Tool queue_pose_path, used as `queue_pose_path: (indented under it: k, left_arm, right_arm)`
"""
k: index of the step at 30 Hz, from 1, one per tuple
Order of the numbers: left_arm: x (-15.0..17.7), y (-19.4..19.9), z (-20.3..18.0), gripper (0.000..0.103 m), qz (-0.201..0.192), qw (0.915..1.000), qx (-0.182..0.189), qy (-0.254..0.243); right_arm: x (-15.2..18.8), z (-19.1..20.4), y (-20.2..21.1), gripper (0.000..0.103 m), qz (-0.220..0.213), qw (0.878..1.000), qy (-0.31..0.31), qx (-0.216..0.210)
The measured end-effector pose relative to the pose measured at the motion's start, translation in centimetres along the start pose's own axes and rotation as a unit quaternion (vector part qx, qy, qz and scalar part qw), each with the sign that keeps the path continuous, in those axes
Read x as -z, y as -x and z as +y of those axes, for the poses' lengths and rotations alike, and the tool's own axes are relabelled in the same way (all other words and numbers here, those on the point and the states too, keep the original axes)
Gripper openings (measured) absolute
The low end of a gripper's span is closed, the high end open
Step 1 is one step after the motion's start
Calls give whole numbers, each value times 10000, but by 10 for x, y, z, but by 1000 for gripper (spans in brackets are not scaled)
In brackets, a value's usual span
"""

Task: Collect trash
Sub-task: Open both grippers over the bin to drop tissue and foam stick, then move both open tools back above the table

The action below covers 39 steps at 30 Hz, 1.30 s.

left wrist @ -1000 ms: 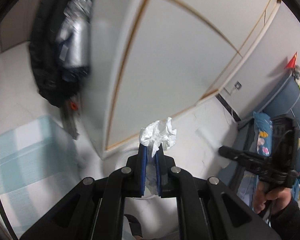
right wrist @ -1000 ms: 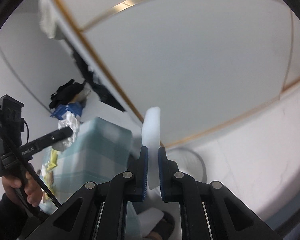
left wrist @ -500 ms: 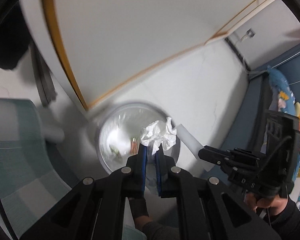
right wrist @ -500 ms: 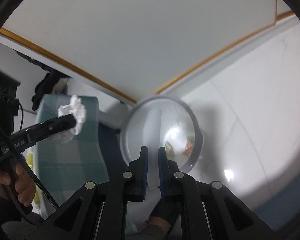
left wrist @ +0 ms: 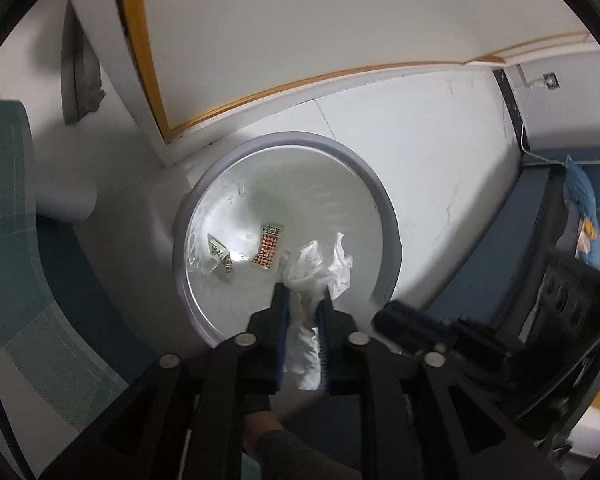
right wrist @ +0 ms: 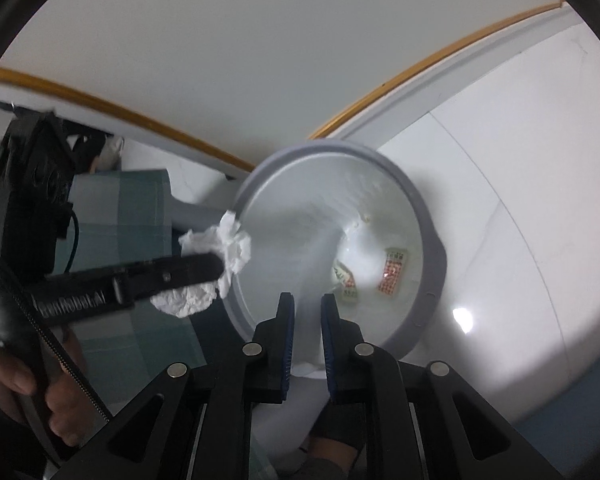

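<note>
A home, by the look of it, most likely a bedroom. The grey-rimmed waste bin stands on a white tiled floor at the foot of a white cabinet with gold trim. To the bin's left lies a green checked cloth; to its right, a blue bed edge with printed bedding.

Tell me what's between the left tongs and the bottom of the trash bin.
Only the crumpled tissue in the left tongs, hanging over the trash bin; below it, the left wrist view shows just open air down to the bin's floor.
</note>
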<state>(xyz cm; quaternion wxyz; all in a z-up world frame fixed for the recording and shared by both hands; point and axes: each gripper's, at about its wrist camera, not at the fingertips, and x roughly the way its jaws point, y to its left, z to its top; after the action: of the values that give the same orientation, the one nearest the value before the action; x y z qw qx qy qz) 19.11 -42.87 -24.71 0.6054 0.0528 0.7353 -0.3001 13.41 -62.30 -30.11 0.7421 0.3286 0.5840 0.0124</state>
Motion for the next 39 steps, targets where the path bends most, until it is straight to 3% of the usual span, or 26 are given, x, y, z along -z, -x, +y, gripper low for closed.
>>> queue_pose_path:
  k: [1,3,4,5,6,12,18,24,30,33,36,39]
  left_arm:
    - [0,2,1,24,-47,9999,-87,50]
    - [2,7,3,47,-193,9997,45,142]
    - [2,9,5,52,-232,9995,98,193]
    - [3,11,6,56,-268,9994,107,211]
    - [4,14,6,56,-330,9991,116,220]
    - [7,21,-1,57,-342,9993,105,72]
    - [6,31,-4,58,-545,9977,-333,-242]
    - [30,68,0,58,-1208,9887,-776,-427]
    - [56,129,5,65,-2241,9682,-1096,-208]
    - [75,165,5,68,-2719,9544,-1220,-189]
    - [98,204,10,80,-3235,9378,-1262,0]
    - [120,239,15,80,-3611,9241,-1243,119]
  right_arm:
    - [1,2,-4,14,87,9999,90,-11]
    - [2,4,-2,19,124,9998,157,-4]
    - [2,6,-2,22,95,9998,200,-24]
    - [2,7,0,33,9,9997,235,-24]
    - [2,4,2,41,-44,9997,236,-19]
    - [6,-2,21,44,-323,9995,60,-35]
    - [15,-12,47,50,-546,9984,-106,101]
    - [15,-8,77,52,-869,9959,-235,63]
    - [20,22,129,58,-1487,9888,21,141]
    - [21,49,158,60,-1852,9822,255,159]
    - [26,81,187,64,-2226,9731,571,140]
    - [34,123,216,67,-2579,9612,976,51]
